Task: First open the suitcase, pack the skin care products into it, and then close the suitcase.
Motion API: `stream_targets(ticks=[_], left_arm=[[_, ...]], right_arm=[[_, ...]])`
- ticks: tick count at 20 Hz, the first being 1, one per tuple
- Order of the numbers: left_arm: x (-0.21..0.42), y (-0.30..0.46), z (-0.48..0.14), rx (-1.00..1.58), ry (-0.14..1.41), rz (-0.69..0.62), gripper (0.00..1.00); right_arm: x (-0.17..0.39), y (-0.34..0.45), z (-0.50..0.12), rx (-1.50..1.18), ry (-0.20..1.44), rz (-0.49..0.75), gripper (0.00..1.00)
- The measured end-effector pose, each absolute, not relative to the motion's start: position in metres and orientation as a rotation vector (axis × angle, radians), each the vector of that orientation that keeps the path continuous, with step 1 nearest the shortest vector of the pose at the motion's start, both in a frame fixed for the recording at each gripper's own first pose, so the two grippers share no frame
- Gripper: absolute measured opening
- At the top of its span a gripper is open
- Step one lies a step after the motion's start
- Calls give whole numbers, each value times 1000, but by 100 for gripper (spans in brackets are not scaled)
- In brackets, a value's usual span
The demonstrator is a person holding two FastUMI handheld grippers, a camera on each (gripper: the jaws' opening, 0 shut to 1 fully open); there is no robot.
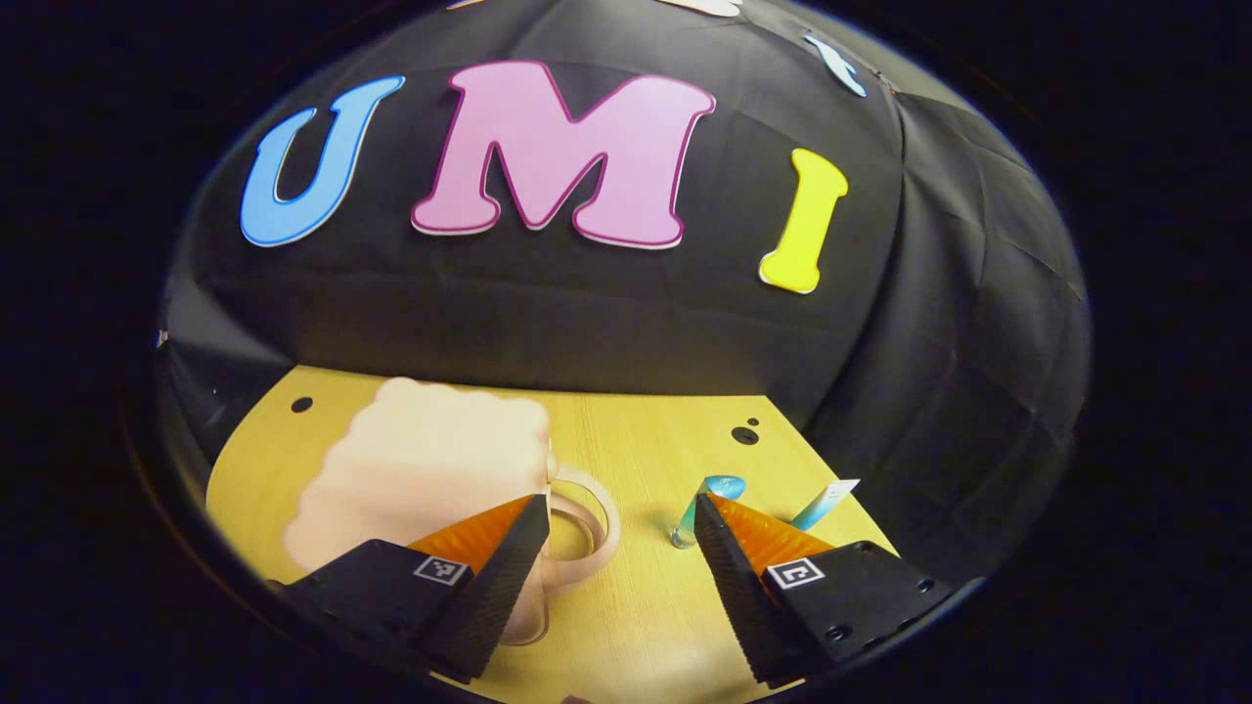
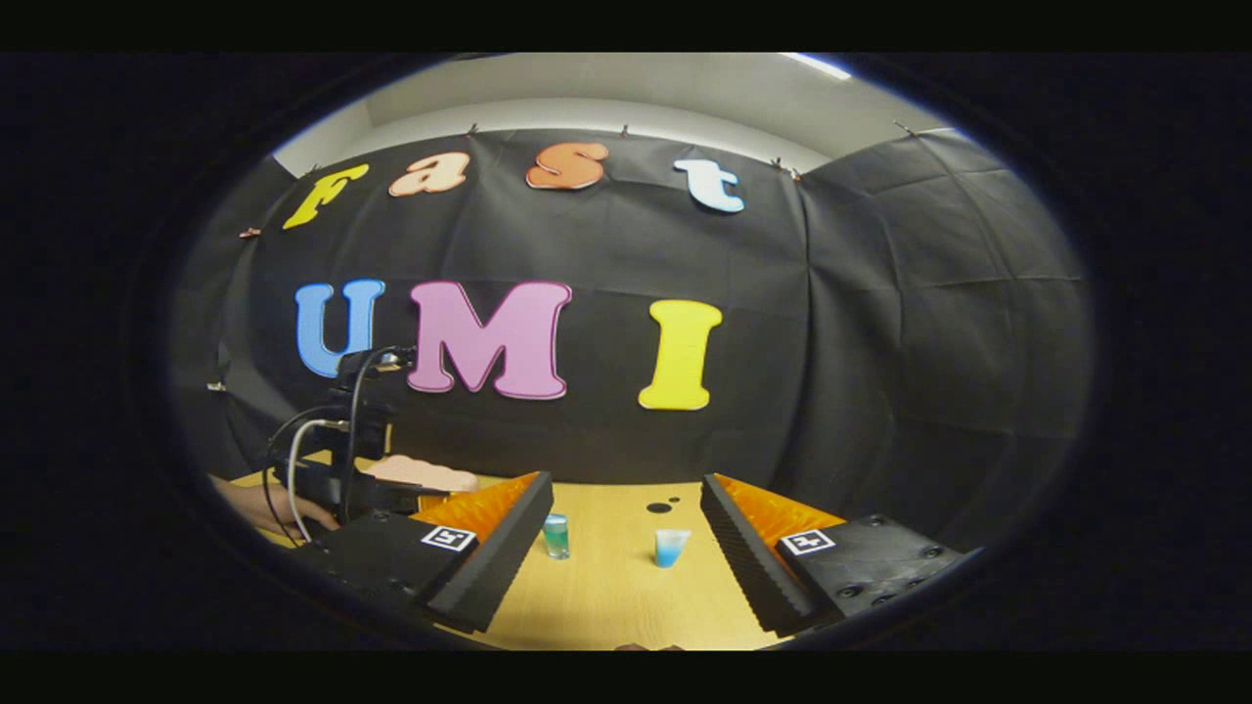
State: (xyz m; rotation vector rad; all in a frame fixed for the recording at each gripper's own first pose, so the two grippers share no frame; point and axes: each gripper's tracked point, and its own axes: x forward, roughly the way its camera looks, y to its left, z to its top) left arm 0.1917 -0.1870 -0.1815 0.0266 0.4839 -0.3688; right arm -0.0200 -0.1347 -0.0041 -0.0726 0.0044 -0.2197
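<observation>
Left hand-held gripper [image 1: 616, 513] gaping wide above pink suitcase [image 1: 430, 479], right hand-held gripper [image 2: 626, 489] likewise wide, two tubes [image 2: 556, 536] (labels unreadable)

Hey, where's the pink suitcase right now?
In the left gripper view the pink suitcase lies closed on the wooden table, left of centre, behind the left tool's left finger, with two small tubes to its right.

Both views low over the table [image 1: 626, 460], facing the back wall
</observation>
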Motion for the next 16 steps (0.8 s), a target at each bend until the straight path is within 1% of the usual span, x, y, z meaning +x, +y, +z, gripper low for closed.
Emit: stream_targets(ticks=[1, 2, 3, 5, 7, 9, 10, 13, 15, 16], left_arm=[[199, -194, -192, 31, 494, -383, 95], [209, -197, -202, 50, 510, -372, 94], [215, -199, -214, 72, 536, -355, 93], [223, -205, -235, 80, 584, -360, 92], [232, -200, -251, 116, 609, -319, 86], [238, -203, -263, 116, 632, -307, 84], [242, -203, -268, 121, 639, -295, 81], [252, -204, -287, 169, 675, -272, 63], [258, -204, -298, 187, 691, -251, 59], [262, -203, -304, 194, 703, -235, 58]], right_arm=[[-18, -140, -15, -64, 32, -220, 95], [-15, -146, -25, -55, 49, -219, 97], [-13, -149, -33, -49, 68, -218, 97], [-6, -157, -53, -39, 114, -216, 96], [-3, -161, -67, -10, 158, -203, 97], [3, -166, -73, 14, 179, -191, 97], [5, -168, -73, 19, 176, -184, 97], [14, -177, -74, -3, 170, -172, 97], [19, -183, -79, 1, 181, -170, 96], [22, -185, -81, 14, 189, -168, 96]])
